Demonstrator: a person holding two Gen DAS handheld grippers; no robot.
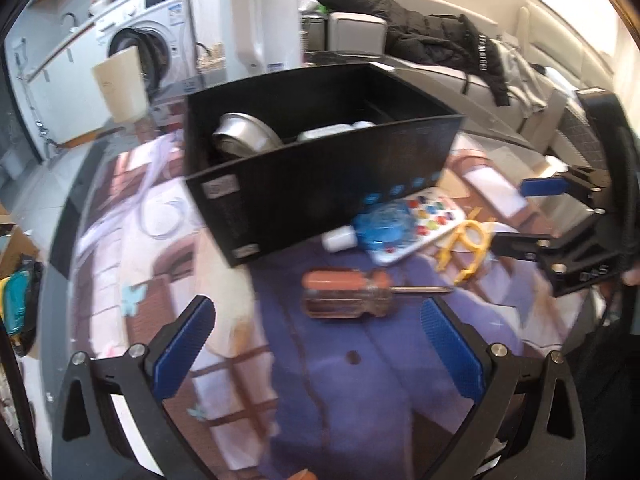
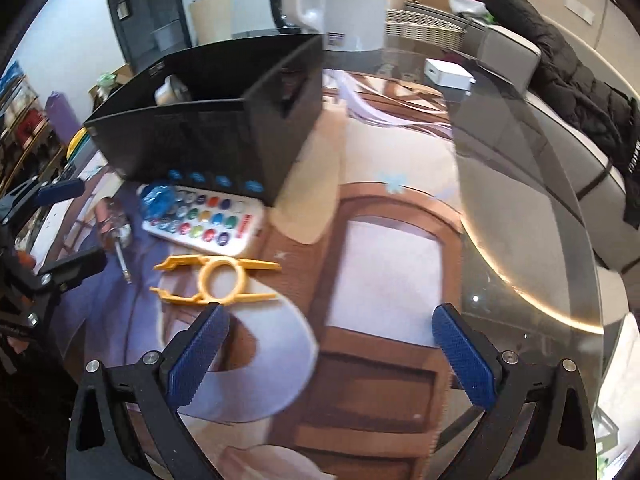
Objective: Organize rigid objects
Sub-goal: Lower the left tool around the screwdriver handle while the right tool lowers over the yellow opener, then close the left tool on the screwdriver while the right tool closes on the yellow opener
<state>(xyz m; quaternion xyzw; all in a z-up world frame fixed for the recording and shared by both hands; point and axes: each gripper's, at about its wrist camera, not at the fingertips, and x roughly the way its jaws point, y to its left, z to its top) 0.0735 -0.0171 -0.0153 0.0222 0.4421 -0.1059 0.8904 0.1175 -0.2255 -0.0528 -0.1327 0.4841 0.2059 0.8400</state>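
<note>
Just ahead of the left hand-held gripper, whose blue pads stand wide apart and empty, lies a screwdriver with a clear orange handle, shaft pointing right. Beyond it sits a black box on the desk. The right hand-held gripper is also spread open, with yellow plastic tongs just ahead to its left.

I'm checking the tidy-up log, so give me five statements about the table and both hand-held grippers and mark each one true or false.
1. The screwdriver lies on the table outside the black box. True.
2. The left hand-held gripper is shut on the screwdriver. False: its jaws are open and hold nothing.
3. The yellow plastic tool is inside the black box. False: it lies on the table in front of the box.
4. The paint palette sits on the table next to the box's front wall. True.
5. The right hand-held gripper holds the blue bottle. False: it is open and empty; the bottle lies by the palette.
</note>
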